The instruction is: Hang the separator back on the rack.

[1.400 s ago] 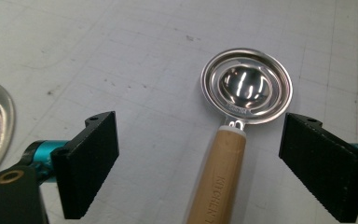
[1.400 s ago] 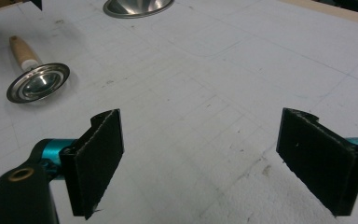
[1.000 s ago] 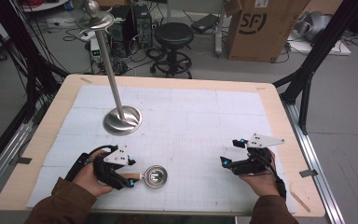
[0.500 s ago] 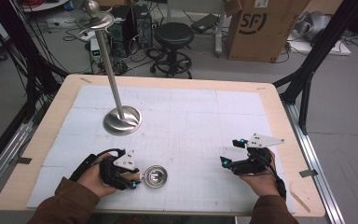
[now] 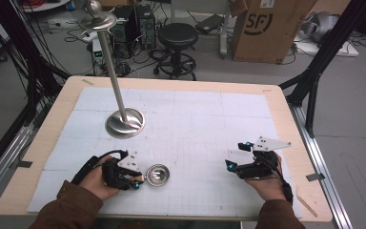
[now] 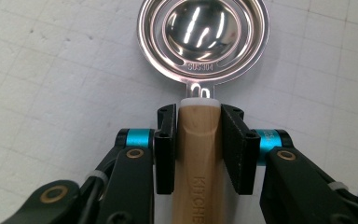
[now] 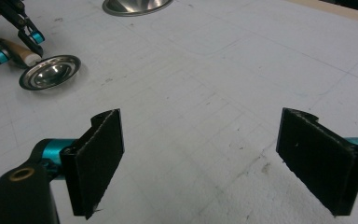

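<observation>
You can read three markings. On the cardboard box [image 5: 272, 29] at the upper right of the high view, behind the table, dark letters read "SF" — the rest of the print is cut off or too small to tell. In the left gripper view, the steel rim of the strainer spoon [image 6: 203, 39], top centre of the frame, carries the stamp "SUS304" just above the neck. Its wooden handle [image 6: 199, 163], at bottom centre, bears burned-in letters running lengthwise — you can read "KITCHE" before the frame edge cuts the word. The right gripper view offers no legible text.
</observation>
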`<state>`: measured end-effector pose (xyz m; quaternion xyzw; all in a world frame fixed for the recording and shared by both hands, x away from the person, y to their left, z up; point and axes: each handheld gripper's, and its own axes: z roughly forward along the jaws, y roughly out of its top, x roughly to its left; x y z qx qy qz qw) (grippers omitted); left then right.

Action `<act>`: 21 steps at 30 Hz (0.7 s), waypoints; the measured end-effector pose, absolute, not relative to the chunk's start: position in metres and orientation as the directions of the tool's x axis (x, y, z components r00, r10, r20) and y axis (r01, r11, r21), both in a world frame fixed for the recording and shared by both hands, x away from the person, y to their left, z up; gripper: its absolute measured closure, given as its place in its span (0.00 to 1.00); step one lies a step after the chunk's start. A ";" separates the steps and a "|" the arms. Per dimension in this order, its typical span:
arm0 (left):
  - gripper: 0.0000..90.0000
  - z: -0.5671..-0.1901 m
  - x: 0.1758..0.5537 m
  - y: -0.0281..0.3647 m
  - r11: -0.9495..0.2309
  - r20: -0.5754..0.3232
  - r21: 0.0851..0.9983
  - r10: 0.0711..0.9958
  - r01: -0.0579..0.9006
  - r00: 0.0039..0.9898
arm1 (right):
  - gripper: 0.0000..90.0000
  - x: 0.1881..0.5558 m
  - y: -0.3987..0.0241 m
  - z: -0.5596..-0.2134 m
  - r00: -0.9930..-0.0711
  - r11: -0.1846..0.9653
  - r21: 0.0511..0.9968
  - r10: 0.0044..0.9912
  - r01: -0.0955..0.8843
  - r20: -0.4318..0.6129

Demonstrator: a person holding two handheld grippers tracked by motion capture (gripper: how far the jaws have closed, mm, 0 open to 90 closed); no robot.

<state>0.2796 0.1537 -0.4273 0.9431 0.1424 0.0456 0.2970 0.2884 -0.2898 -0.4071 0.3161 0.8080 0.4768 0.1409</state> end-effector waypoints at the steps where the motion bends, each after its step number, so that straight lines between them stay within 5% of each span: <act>1: 0.76 -0.427 0.280 0.154 -0.783 0.001 0.573 0.296 0.241 0.955 | 0.15 0.288 -0.290 -0.407 -0.760 0.346 0.860 0.645 0.376 0.074; 21: 0.68 -0.427 0.283 0.165 -0.743 -0.012 0.593 0.376 0.309 0.926 | 0.15 0.288 -0.290 -0.407 -0.759 0.343 0.860 0.646 0.378 0.076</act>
